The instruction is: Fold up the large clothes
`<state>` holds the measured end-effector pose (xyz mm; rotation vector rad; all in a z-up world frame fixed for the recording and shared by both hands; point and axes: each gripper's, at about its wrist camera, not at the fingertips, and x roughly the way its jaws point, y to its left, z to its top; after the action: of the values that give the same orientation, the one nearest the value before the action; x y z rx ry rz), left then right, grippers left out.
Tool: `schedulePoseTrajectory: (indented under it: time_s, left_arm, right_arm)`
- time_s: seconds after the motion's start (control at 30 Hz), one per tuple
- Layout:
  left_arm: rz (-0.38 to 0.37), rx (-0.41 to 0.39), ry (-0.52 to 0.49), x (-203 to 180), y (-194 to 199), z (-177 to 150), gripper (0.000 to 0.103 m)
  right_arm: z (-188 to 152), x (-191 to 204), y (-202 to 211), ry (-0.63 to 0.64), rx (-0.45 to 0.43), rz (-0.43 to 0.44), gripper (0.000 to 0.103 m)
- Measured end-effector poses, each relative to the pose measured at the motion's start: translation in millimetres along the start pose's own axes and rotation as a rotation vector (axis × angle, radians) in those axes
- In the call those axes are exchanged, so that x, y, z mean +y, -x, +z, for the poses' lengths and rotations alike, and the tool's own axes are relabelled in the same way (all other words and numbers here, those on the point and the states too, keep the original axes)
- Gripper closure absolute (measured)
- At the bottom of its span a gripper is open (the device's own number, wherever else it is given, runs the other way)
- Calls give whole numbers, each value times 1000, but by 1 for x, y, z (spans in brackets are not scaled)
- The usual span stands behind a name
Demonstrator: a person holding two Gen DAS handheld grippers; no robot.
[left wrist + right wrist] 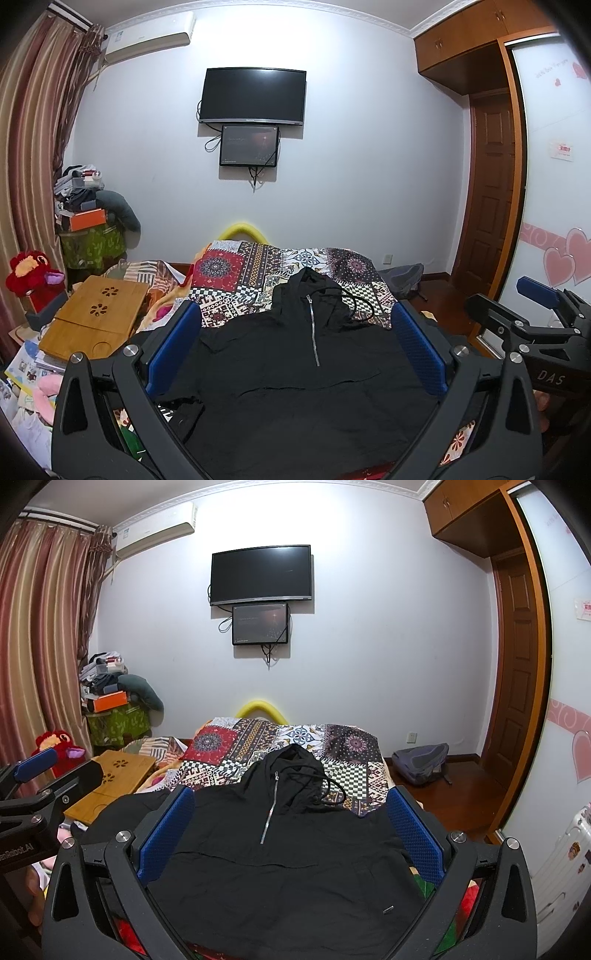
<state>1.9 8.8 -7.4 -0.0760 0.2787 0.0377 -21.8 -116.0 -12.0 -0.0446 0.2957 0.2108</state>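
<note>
Patterned bedspread, black hoodie spread flat, left tool and right tool above it, wide open, empty.

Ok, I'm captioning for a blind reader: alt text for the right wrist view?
A black hooded pullover lies flat, zipper up, on a patchwork bedspread, framed by the open right gripper. The left gripper shows at the left edge.

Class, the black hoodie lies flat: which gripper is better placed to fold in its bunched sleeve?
Probably left: the bunched sleeve of the hoodie lies just by the open left gripper; the right gripper is farther away.
</note>
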Motion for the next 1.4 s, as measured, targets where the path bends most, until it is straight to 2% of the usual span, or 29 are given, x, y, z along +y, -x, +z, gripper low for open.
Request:
schedulePoseTrajectory:
  time_s: [1.13, 1.4]
  left_arm:
    - [17, 21, 9, 5, -2, -2, 0]
    - [24, 35, 20, 13, -8, -2, 0]
  right_arm:
    - [-12, 3, -7, 9, 19, 2, 0]
    - [-8, 2, -18, 11, 46, 2, 0]
